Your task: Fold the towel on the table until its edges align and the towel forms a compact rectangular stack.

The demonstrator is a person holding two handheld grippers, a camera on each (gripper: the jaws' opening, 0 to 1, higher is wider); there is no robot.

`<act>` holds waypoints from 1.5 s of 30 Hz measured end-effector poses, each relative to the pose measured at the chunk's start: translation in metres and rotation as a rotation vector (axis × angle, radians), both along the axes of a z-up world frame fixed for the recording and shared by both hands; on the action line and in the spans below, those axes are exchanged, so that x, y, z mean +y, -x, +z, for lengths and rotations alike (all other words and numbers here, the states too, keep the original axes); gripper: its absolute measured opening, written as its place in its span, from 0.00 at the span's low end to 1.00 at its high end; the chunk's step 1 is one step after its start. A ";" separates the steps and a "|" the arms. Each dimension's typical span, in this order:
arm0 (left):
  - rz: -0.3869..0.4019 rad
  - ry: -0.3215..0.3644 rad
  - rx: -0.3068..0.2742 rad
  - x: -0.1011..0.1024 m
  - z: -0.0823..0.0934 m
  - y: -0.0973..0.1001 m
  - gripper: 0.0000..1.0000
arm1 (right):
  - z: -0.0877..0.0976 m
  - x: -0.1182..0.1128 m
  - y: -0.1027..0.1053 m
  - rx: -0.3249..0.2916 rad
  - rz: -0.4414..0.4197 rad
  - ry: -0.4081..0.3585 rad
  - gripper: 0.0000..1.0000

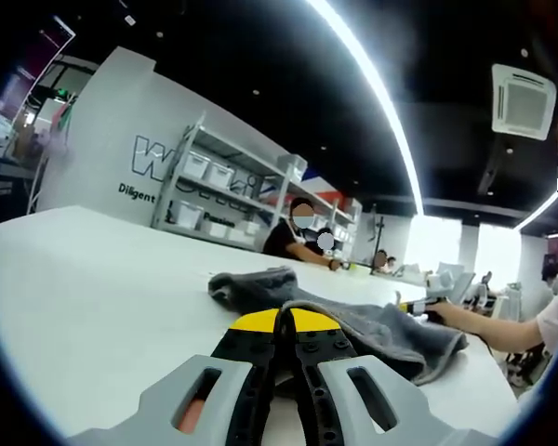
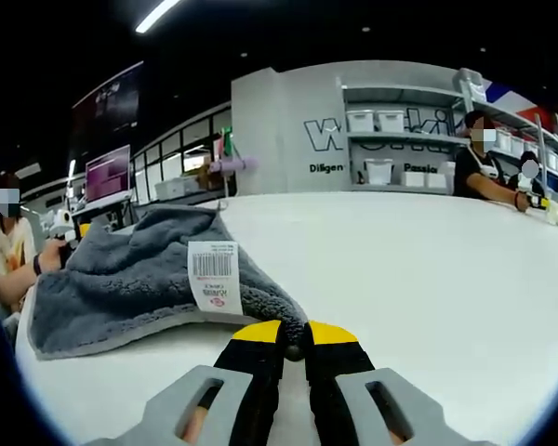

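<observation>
At the bottom centre of the left gripper view, I'm holding my left gripper (image 1: 286,327) clamped on the grey towel (image 1: 372,325). In the right gripper view, my right gripper (image 2: 296,336) is pinching the towel's near corner. The cloth is sagging soft and light on the white table (image 2: 428,269), so I'm favouring corners beside the white label (image 2: 214,275).

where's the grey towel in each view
Left gripper view: the grey towel lies centre-right on the white table, just beyond the claw tips.
Right gripper view: the towel lies left of centre, its barcode label facing the camera.
Shared landmark: the grey wall with shelving.
</observation>
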State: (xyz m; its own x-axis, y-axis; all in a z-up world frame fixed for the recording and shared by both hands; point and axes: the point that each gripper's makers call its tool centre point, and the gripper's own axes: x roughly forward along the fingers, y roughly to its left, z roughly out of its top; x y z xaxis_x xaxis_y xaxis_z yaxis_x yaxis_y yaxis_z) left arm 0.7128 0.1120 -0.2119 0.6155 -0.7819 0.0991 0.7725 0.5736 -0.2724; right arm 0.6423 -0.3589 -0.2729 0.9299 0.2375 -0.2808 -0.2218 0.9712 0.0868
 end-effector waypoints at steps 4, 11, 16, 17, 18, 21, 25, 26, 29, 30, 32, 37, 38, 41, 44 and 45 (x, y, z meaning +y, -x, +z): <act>0.006 0.002 0.002 0.001 0.000 -0.001 0.02 | 0.000 -0.001 0.000 0.000 -0.003 0.000 0.05; 0.016 0.000 0.002 0.003 0.000 -0.002 0.02 | 0.000 -0.003 0.000 0.001 -0.014 -0.002 0.05; 0.026 -0.011 0.002 0.005 -0.002 -0.005 0.02 | 0.000 -0.005 0.000 0.001 -0.023 -0.004 0.05; 0.030 -0.011 0.002 0.006 -0.002 -0.006 0.02 | 0.000 -0.005 0.000 0.001 -0.024 -0.004 0.05; 0.031 -0.006 0.005 0.007 -0.001 -0.006 0.02 | 0.000 -0.006 0.000 0.001 -0.024 -0.003 0.05; 0.042 -0.010 0.006 0.009 -0.002 -0.007 0.02 | 0.000 -0.006 0.000 0.001 -0.028 -0.004 0.05; 0.046 -0.013 0.006 0.009 -0.002 -0.007 0.02 | 0.000 -0.007 0.000 0.001 -0.034 -0.004 0.05; 0.047 -0.016 0.005 0.009 -0.002 -0.007 0.02 | 0.000 -0.007 0.000 0.001 -0.035 -0.004 0.05; 0.048 -0.022 0.002 0.009 -0.002 -0.007 0.02 | 0.000 -0.008 0.001 0.001 -0.041 -0.005 0.05; 0.048 -0.020 0.003 0.009 -0.002 -0.007 0.02 | 0.000 -0.008 0.001 0.001 -0.042 -0.005 0.05; 0.051 -0.021 0.004 0.009 -0.002 -0.008 0.02 | 0.000 -0.009 0.001 0.002 -0.046 -0.006 0.05; 0.066 -0.022 0.006 0.013 -0.002 -0.010 0.02 | 0.000 -0.012 0.001 0.002 -0.055 -0.008 0.05; 0.067 -0.022 0.006 0.013 -0.002 -0.010 0.02 | 0.001 -0.012 0.001 0.002 -0.057 -0.008 0.05; 0.070 -0.025 0.005 0.013 -0.002 -0.010 0.02 | 0.001 -0.014 0.001 0.002 -0.063 -0.009 0.05; 0.074 -0.025 0.005 0.013 -0.002 -0.011 0.02 | 0.001 -0.015 0.002 0.003 -0.068 -0.010 0.05; 0.078 -0.028 0.005 0.014 -0.003 -0.011 0.02 | 0.001 -0.016 0.002 0.002 -0.070 -0.010 0.05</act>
State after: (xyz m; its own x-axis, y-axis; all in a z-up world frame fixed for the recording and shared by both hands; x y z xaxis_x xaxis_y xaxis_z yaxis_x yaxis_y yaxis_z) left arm 0.7240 0.1259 -0.2145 0.6748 -0.7342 0.0743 0.7241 0.6393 -0.2588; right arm 0.6405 -0.3749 -0.2719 0.9436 0.1749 -0.2811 -0.1534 0.9834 0.0968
